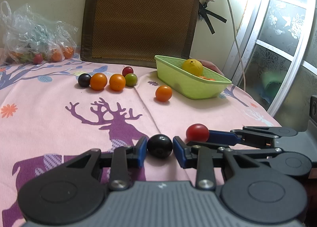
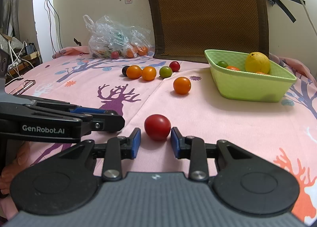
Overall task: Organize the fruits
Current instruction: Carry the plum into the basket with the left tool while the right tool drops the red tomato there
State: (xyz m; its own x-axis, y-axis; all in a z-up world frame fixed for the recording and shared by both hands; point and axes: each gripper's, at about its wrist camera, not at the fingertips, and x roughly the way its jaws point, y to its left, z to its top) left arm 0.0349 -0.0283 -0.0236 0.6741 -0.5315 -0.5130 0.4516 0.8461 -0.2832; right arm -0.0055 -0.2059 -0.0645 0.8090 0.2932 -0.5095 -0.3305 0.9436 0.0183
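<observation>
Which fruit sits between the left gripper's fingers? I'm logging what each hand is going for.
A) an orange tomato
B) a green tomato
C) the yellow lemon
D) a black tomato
D: in the left wrist view the black tomato lies on the pink sheet between the left gripper's open fingers, while the right gripper brackets the red tomato.

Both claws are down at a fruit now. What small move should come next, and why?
Probably close both claws. The left claw is open around the black fruit, and the right claw is open around the red fruit; each fruit lies on the bed sheet between the pads, not yet gripped. The green basket waits beyond.
</observation>
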